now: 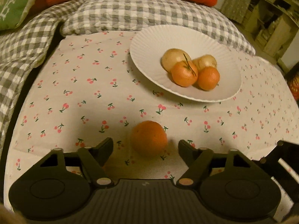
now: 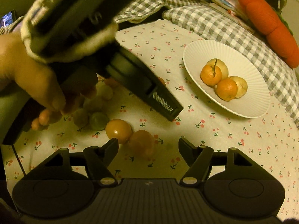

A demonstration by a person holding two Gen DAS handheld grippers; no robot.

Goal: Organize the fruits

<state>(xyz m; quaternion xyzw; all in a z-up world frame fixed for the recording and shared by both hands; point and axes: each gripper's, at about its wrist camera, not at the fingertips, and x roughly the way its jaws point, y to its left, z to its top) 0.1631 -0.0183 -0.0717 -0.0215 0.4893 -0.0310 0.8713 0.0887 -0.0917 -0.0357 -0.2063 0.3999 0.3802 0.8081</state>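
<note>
left wrist view. left gripper (image 1: 145, 145): jaws part-way apart, an orange (image 1: 149, 138) on the cherry-print cloth (image 1: 84, 85) between the fingertips, a clear gap on each side, nothing gripped. ahead and to the right of the tongs: white fluted plate (image 1: 220, 93) with four fruits, two orange ones in front, two pale yellow behind. beyond that, grey checked bedding (image 1: 121, 13).

right wrist view. right gripper (image 2: 148, 144): jaws part-way apart, holding nothing; a blurred orange fruit (image 2: 142, 143) lies between the tips, nearer the left finger. just outside that finger, touching the fruit: a glossy yellow-orange fruit (image 2: 118, 130). further left: green grapes (image 2: 99, 120) under a hand (image 2: 37, 85) carrying the other tool. same plate well ahead to the right.

risks, as judged: fruit is round and rolls on soft cloth; an off-centre squeeze could squirt it out. right tongs may nudge the touching neighbour. both tools are near each other and could collide. a new fruit may knock the plate's pile.
</note>
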